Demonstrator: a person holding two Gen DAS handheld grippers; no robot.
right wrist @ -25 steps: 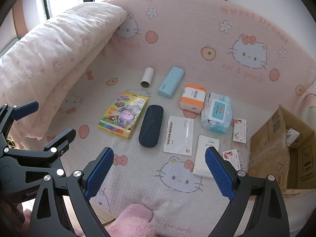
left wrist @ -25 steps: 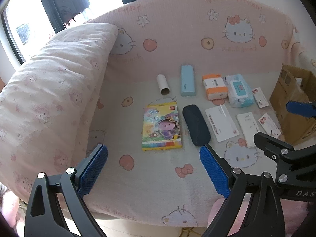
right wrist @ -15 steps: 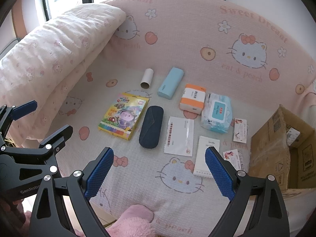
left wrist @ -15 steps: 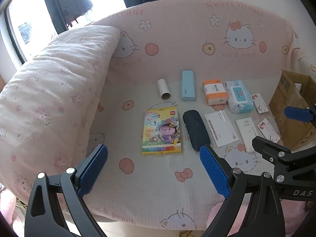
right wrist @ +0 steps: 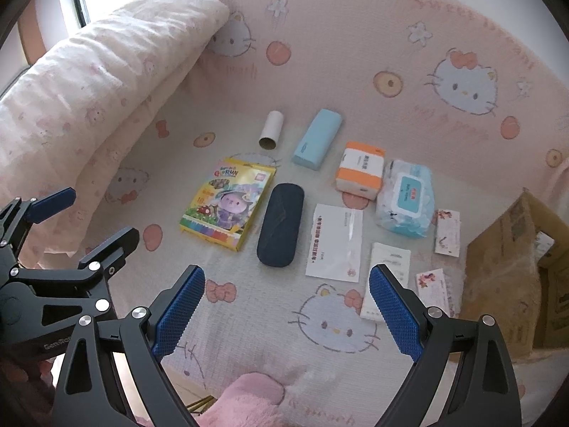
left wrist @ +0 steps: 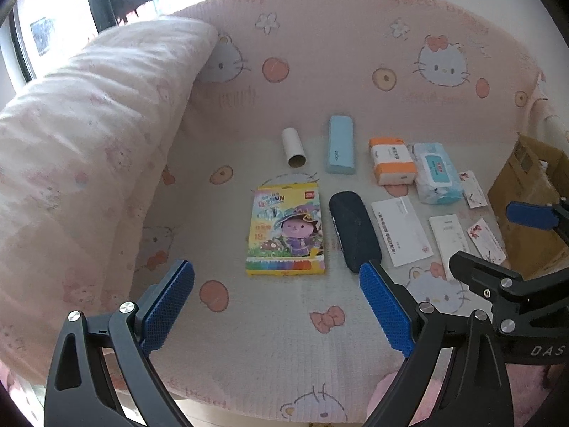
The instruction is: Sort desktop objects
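Both the left gripper (left wrist: 276,304) and right gripper (right wrist: 286,311) hover with jaws apart and empty, apparently ready to pick from items laid in rows on the bed (left wrist: 270,323) beside an open cardboard box (right wrist: 512,270).

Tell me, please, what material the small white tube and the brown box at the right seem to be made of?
The small white tube looks like matt cardboard: thin wall, hollow brown inside at its open end. The brown box looks like corrugated cardboard, dull and a little glossy where tape or film seems to cover its side; I cannot be sure of that covering.
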